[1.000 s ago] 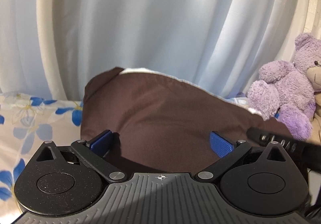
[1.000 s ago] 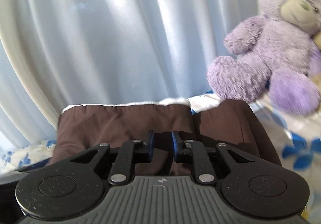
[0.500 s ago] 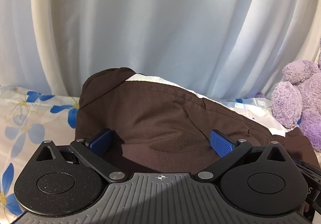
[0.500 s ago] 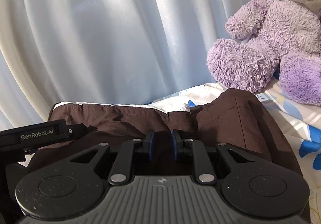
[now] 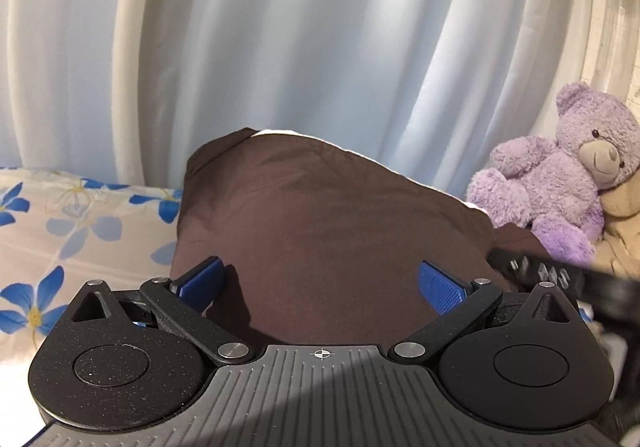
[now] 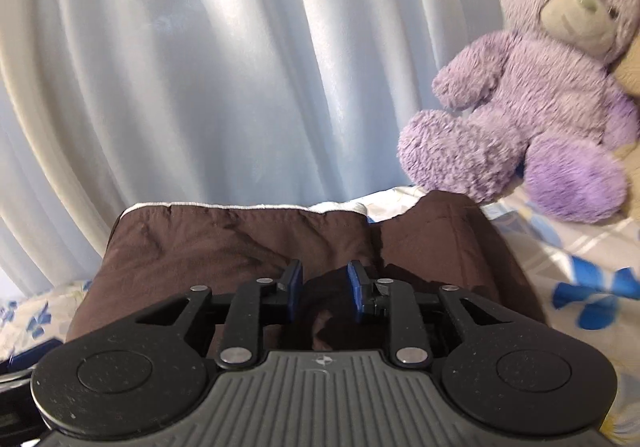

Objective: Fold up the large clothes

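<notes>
A dark brown garment (image 5: 320,215) with a white lining edge lies heaped on the floral bed. My left gripper (image 5: 320,275) is open, its blue pads wide apart over the near part of the garment, holding nothing. In the right wrist view the same brown garment (image 6: 248,243) fills the lower middle. My right gripper (image 6: 323,283) has its jaws close together with a dark fold of the garment between the pads. The right gripper's black body (image 5: 560,271) shows at the right of the left wrist view.
A purple teddy bear (image 5: 560,175) (image 6: 532,107) sits at the right on the bed, with a beige plush beside it. White-blue curtains (image 5: 300,47) hang right behind the garment. A floral sheet (image 5: 60,231) stretches left of it.
Both views have swung; the teddy bear is larger and nearer in the right view. The right jaws have parted slightly. The left gripper stays open over the garment.
</notes>
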`<state>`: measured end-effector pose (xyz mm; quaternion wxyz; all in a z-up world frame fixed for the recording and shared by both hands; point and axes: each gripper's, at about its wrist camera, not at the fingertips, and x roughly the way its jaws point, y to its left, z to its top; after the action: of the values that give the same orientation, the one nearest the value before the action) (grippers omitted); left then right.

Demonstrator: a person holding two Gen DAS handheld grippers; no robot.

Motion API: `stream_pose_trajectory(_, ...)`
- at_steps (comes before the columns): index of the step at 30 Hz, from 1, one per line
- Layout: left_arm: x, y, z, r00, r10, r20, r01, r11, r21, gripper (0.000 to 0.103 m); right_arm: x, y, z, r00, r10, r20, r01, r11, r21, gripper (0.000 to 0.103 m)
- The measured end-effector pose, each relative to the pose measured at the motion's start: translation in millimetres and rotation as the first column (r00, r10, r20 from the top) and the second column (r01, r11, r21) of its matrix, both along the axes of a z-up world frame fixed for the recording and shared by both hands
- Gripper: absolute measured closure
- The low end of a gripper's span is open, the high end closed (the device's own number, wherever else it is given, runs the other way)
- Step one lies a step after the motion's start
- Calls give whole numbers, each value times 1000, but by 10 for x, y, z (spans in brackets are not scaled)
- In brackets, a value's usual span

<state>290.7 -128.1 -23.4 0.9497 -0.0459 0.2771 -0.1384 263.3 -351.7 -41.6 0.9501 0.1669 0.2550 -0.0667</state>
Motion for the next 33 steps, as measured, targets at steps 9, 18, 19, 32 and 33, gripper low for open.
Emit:
stream_pose_trajectory(9,-85,-38,-169,997,11,71,-12,1000,7,0,-335,26,-277,998,-40,53,44,995,-85,58)
stream_pose_trajectory(18,52,922,214,971,-183,-154,145,962,-230,0,-574,-430,-21,997,81,16,-83,982,172,38)
stream_pose_trajectory(19,73,1053,222,965,-193,-175,146,957,-251,0,-672,-579,6,996,89,24,-92,974,206,35)
stream_pose_trajectory(32,437,1105,-270,904,-282,-322,141,906,-398,0,-532,-1358,-600,965,238,-114,-131,807,576,35)
stream_pose_trajectory(33,450,1109,-273,902,-283,-326,137,904,-406,0,-483,-1359,-614,961,247,-125,-132,806,576,35)
